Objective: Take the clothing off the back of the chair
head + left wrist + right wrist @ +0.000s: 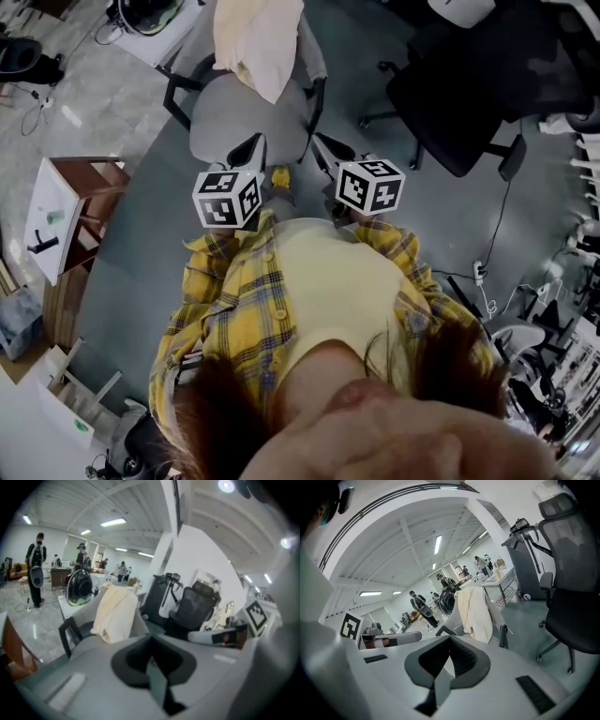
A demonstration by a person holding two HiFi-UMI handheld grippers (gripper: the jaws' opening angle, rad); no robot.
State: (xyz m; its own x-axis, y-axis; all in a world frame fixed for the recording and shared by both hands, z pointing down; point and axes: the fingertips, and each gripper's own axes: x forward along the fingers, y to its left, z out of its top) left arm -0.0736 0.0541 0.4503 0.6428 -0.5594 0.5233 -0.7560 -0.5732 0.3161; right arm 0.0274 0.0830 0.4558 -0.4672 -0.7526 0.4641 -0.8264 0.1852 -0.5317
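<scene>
In the head view, a person in a yellow checked shirt holds both tools out in front. The left gripper and the right gripper sit side by side, close together and pointing at a gray chair. Both stop just short of the front edge of its seat and touch nothing. The clothing, a cream garment, hangs over the back of that chair on the side away from the person, well apart from both grippers. A black chair stands to the right and a small wooden table to the left. In the left gripper view, the left gripper's jaws are pressed fully together with nothing between them. Beyond them the cream garment is draped down the gray chair's back. A fan stands behind it, and people stand farther off in the room. In the right gripper view, the right gripper's jaws also meet at the middle, closed on nothing. The garment hangs over the chair ahead of them, untouched, and the black chair is at the right.
</scene>
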